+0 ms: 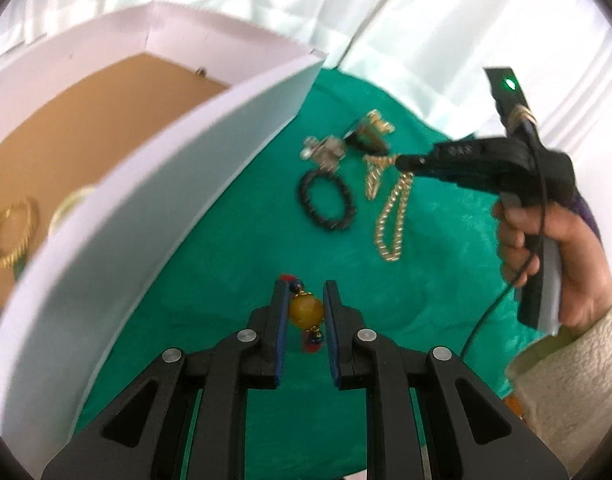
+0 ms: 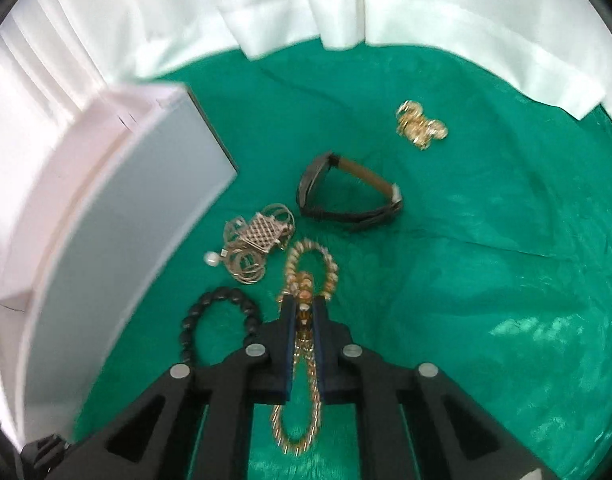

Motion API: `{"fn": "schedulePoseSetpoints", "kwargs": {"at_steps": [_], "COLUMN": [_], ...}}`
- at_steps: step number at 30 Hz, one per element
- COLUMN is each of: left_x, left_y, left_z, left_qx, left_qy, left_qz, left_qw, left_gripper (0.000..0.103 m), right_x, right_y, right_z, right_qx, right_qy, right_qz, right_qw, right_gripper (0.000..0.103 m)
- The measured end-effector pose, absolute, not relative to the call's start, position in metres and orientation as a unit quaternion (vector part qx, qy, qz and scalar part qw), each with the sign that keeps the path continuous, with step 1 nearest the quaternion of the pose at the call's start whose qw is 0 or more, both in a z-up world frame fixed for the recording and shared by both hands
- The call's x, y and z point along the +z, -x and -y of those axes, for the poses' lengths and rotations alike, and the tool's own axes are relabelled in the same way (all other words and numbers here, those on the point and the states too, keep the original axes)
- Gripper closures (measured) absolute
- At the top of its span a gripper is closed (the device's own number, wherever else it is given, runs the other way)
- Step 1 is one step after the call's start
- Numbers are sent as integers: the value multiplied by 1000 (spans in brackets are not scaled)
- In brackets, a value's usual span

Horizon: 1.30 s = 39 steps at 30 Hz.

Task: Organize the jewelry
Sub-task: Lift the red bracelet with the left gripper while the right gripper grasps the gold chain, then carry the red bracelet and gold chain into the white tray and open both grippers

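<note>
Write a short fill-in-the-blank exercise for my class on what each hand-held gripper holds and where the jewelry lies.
1. The left hand-held gripper is shut on a large ____ bead.
2. The right hand-held gripper is shut on a ____-coloured chain.
3. The loose jewelry lies on a ____ cloth.
4. The black beaded bracelet lies between that chain and the white ____.

Missing words: yellow; gold; green; box

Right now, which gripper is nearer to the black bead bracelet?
Right. The right gripper, shut on the gold chain, sits just beside the black bead bracelet. The left gripper holds an amber bead piece farther away.
</note>
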State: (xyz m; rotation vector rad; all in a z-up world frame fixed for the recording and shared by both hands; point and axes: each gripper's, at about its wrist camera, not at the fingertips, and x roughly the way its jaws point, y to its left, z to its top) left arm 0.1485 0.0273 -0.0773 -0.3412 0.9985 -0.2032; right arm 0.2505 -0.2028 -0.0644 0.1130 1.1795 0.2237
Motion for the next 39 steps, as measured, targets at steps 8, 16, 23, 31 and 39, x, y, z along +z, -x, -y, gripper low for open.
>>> {"fn": "schedulePoseSetpoints", "kwargs": {"at_steps": [8,16,23,31,39], "left_x": [-40,-16,12,59,80], "left_y": [-147,-143,-132,-109,-104], "left_z": [-24,-20,-18,-63,-140], "left_qx": [-121,-136,-128,-112,-15], "left_qy": [173,173,137,138,133], "left_qz": [-458,-458,-455,-426,-398], "left_qw": [863,861,870,887,908], "left_gripper": [88,88,88,88,88], "right_x": [8,42,60,95,126], "right_y": [-215,-190,-165,-152,-162], "right_z": [234,234,220,173,90], "right_qx": [150,185,220,279,352], "right_qy": [-75,-80,-61,-41,-20], "right_qz": [-495,-462,-450,-424,-391], "right_qw": [852,864,864,860,850], "right_gripper": [95,95,95,95,95]}}
